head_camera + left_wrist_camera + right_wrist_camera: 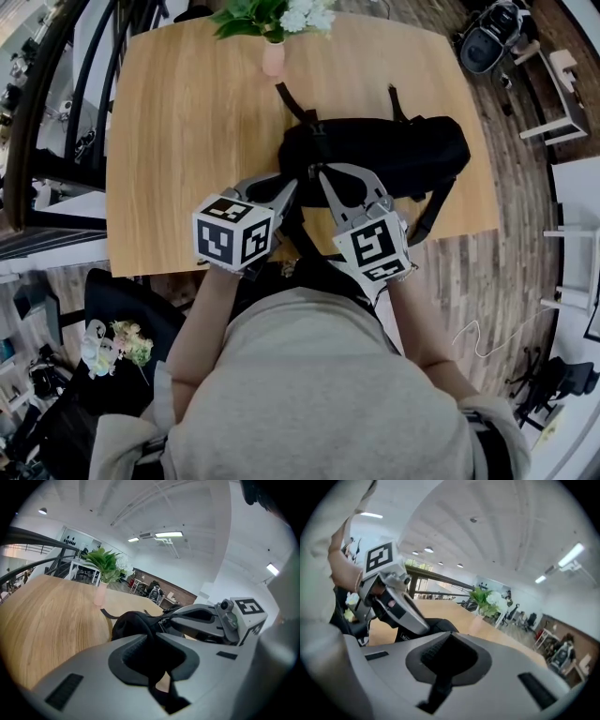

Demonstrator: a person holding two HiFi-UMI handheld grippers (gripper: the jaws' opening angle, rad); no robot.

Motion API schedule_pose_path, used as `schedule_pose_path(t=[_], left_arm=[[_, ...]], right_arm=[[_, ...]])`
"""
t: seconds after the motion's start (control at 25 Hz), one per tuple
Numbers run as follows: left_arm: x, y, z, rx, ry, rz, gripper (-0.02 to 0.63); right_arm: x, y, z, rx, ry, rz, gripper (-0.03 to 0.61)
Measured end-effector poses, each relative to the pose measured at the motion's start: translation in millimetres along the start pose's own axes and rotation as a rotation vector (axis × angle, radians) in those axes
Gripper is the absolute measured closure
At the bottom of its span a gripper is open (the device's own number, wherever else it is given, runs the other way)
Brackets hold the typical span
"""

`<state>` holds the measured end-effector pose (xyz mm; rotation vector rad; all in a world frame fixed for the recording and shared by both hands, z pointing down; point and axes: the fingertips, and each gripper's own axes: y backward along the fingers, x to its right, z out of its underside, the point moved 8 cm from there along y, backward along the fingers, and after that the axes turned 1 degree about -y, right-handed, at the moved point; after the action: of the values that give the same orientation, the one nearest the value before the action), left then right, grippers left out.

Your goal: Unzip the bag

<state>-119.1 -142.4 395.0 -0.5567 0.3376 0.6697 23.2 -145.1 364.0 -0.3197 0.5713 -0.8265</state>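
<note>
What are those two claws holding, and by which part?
The left gripper pinches the black bag by fabric at its left end. The right gripper is shut beside it; whether it holds anything cannot be told.

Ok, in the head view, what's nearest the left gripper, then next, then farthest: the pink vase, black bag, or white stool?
1. black bag: at the left gripper's tips, mid-table.
2. pink vase: at the table's far edge.
3. white stool: on the floor, off to the far right.

Black bag (394, 155) w/ straps, lying flat on wood table (187, 141), near front edge, right of ctr.
</note>
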Motion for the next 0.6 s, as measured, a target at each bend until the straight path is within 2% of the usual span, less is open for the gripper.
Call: schedule_pose_path(t=[0.24,0.32,0.48,0.6], left_arm=[[-1.3,0.6,-1.2,-0.019,-0.021,0.021,0.554],[-1.1,0.6,-2.1,-0.023,-0.028,0.031,0.554],[-1.0,0.5,-3.4,-0.033,-0.036,0.032,0.555],[-0.3,-0.2,-4.6,-0.036,-0.072,0.011,0.555]], right_arm=[[3.7,-1.7,9.7,-0.003,-0.336,-0.002,0.569],[4.5,-0.5,11.6,0.003,-0.418,0.014,0.569],[1.5,2.5,10.2,-0.013,-0.411,0.077,0.569],[0.4,2.5,9.8,-0.024,-0.413,0.105,0.569]])
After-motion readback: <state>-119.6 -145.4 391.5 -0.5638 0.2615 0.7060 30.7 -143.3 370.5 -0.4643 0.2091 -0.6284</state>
